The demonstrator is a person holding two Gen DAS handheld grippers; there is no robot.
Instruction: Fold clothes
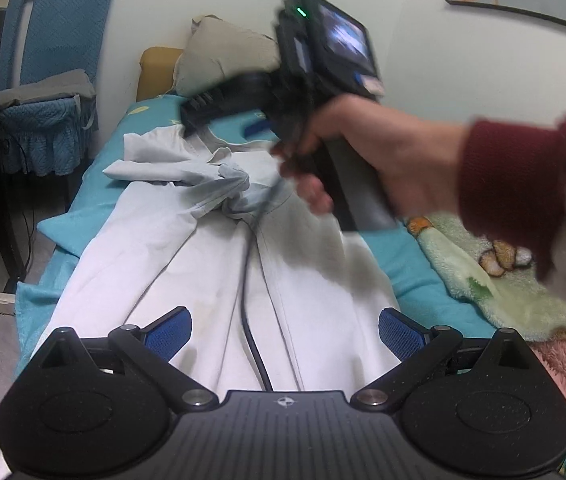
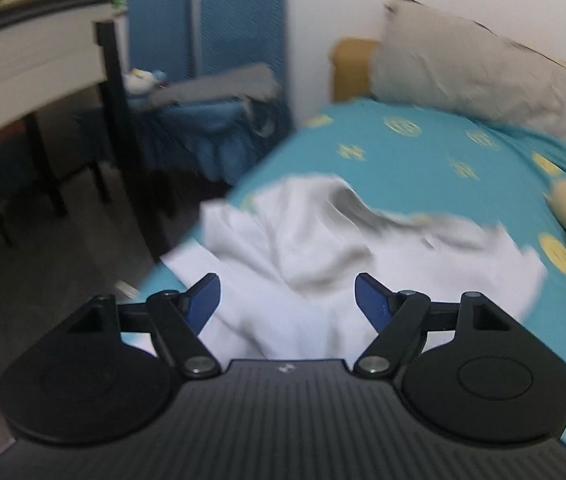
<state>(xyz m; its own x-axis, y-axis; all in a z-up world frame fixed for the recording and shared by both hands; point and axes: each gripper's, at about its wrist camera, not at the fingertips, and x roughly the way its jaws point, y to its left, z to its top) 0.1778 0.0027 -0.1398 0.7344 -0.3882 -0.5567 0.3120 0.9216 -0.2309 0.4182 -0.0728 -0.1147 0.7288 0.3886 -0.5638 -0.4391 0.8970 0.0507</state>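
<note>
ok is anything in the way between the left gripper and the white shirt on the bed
Nothing visible blocks it. The left gripper is open right over the white shirt, with only cloth and a thin dark cord between its fingers. The right gripper is further up, over the collar end.

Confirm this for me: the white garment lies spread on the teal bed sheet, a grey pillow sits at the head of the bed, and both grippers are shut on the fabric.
Wrong on the grippers. The left gripper and right gripper are both open, pads off the fabric, as each wrist view shows. The white garment does lie on the teal bed sheet, with the grey pillow at the head.
</note>
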